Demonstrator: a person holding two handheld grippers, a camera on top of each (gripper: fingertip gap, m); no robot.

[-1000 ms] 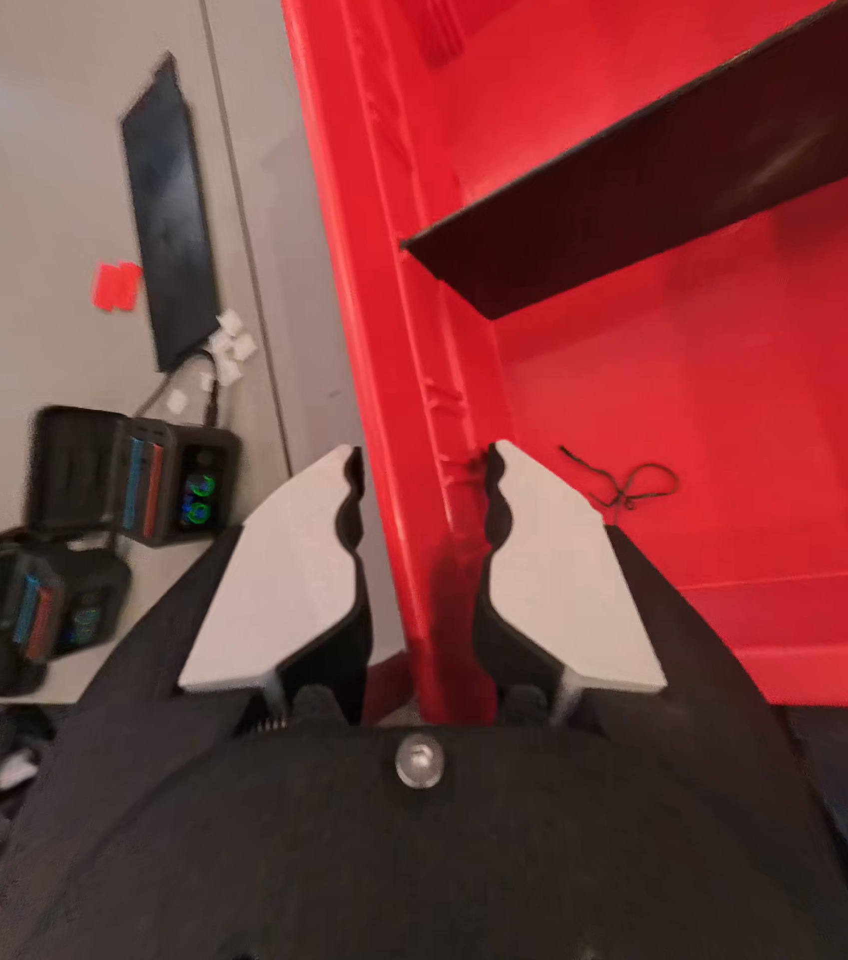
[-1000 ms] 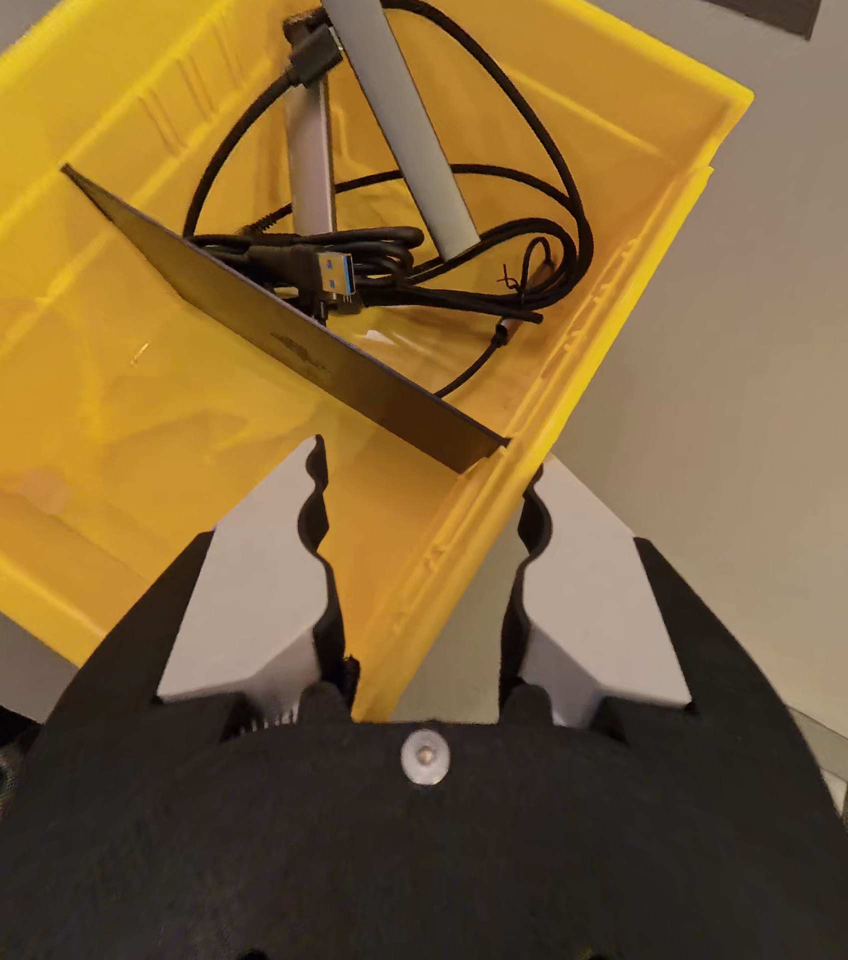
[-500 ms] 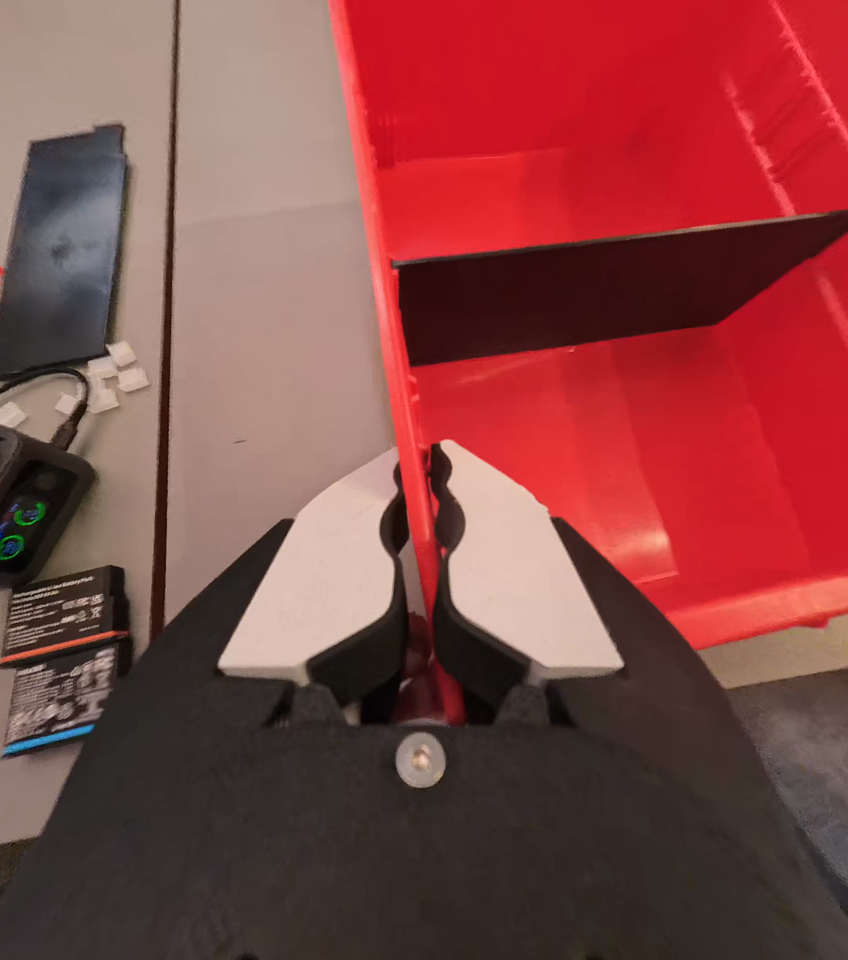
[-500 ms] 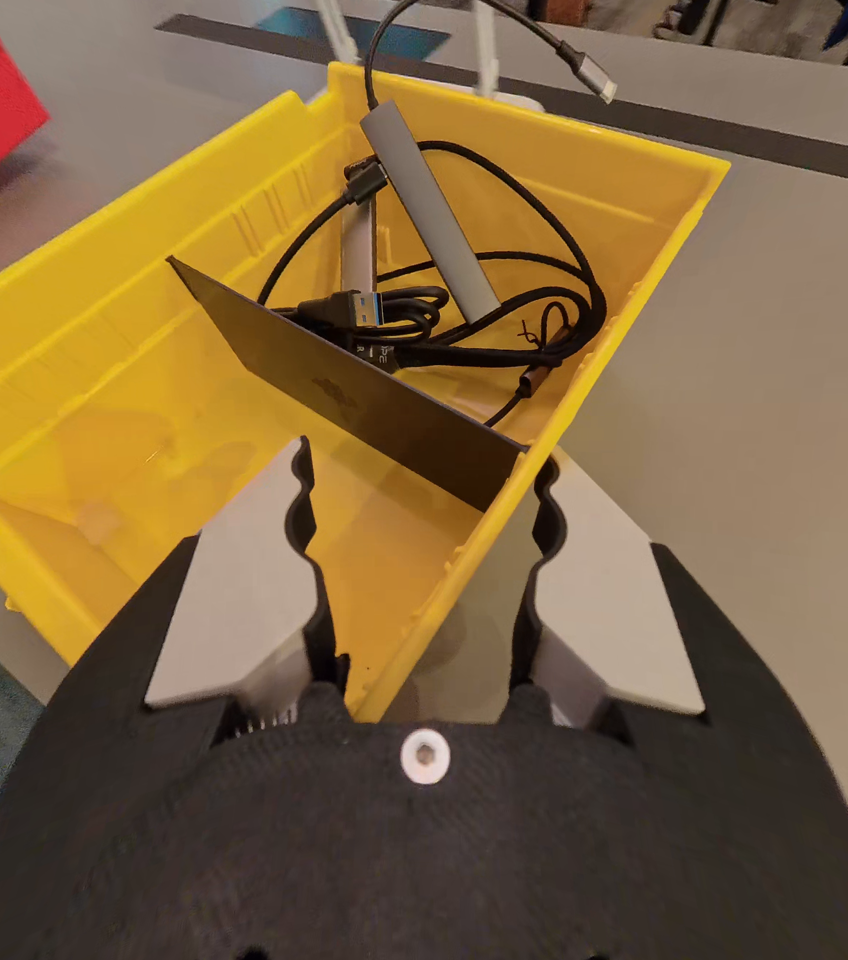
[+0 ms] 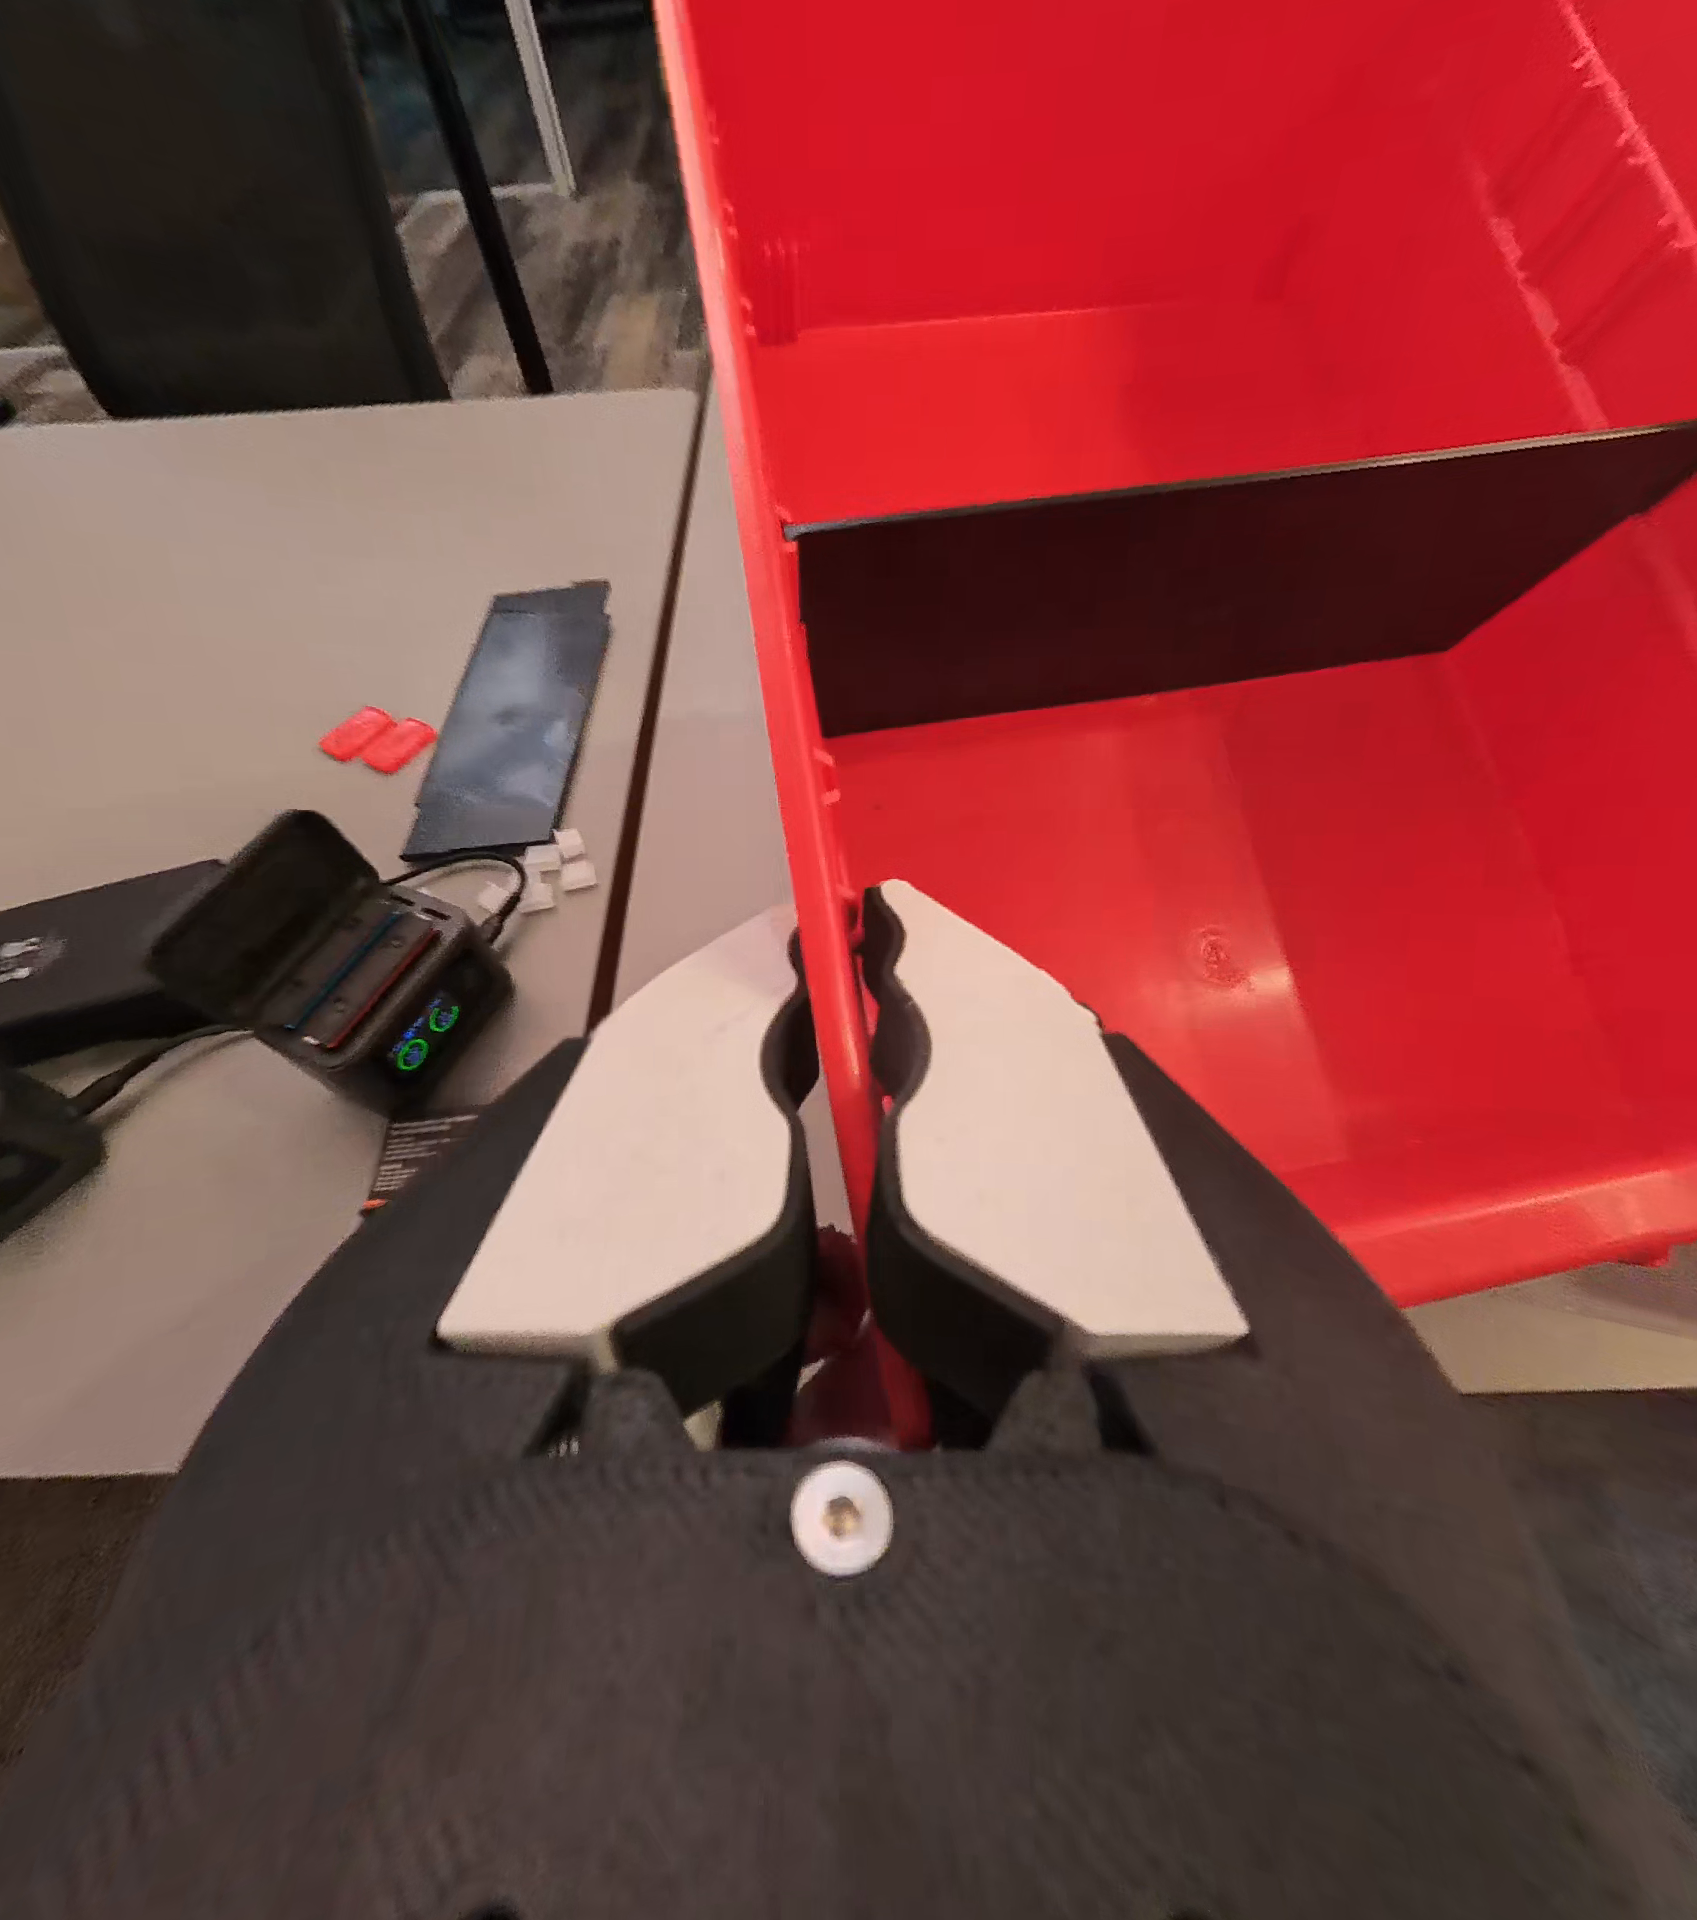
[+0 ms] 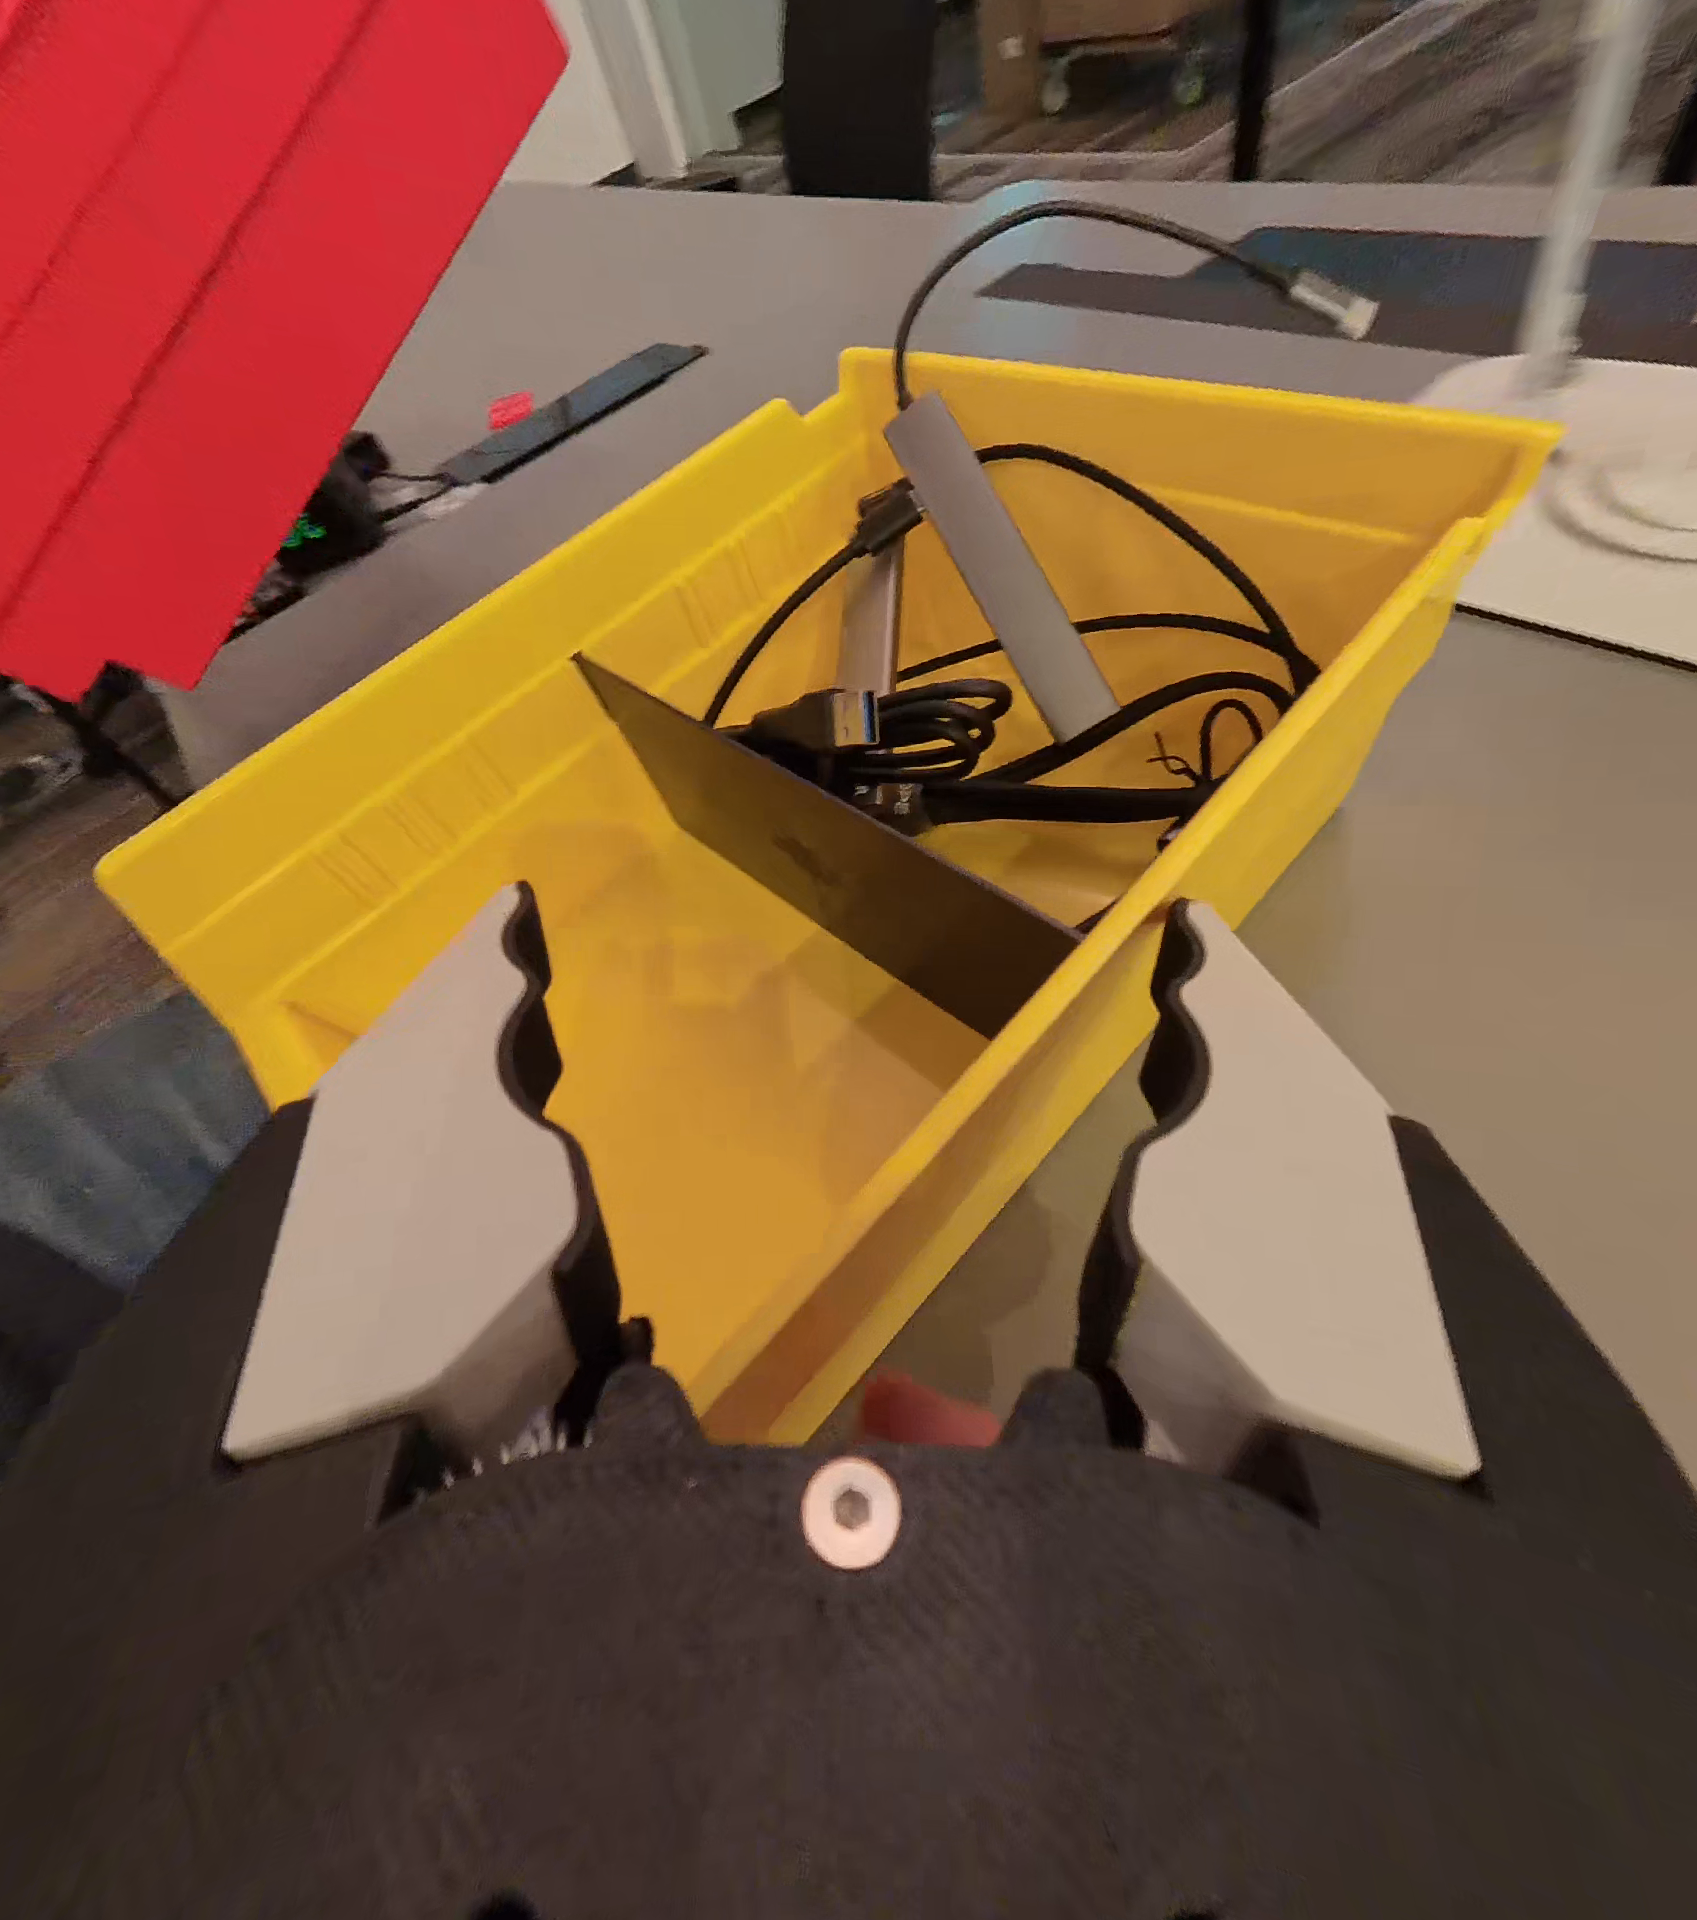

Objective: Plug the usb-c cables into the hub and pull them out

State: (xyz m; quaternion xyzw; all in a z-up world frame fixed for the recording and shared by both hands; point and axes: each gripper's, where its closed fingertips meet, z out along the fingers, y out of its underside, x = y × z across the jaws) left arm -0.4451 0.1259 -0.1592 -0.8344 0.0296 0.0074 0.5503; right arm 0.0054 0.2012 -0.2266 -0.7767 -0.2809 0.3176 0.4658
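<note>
While the left gripper (image 5: 836, 935) is clamped on the side wall of the red bin (image 5: 1239, 987), that bin hangs tilted in the air off the near left corner of the table (image 6: 1498, 935), and a weak pinch on a thin plastic wall could, I judge, let it swing or slip down onto the chargers (image 5: 356, 987) lying near the table's front edge. Its jaws are nearly closed, with only the red wall between the pads. The right gripper (image 6: 849, 914) stands wide open, straddling the near right wall of the yellow bin (image 6: 408, 810): one finger is inside the empty front compartment, the other outside over the table, and neither pad clearly presses the wall. Should it close and lift from this one wall, the bin would likely tip and the contents slide. Behind the black divider (image 6: 823, 883), in the far compartment, lie two grey hubs (image 6: 1010, 582) among a tangle of black cables (image 6: 1187, 748); one cable arches out over the bin's far rim. Nothing looks plugged or sorted yet, and the knotted leads may drag each other when one is pulled.
</note>
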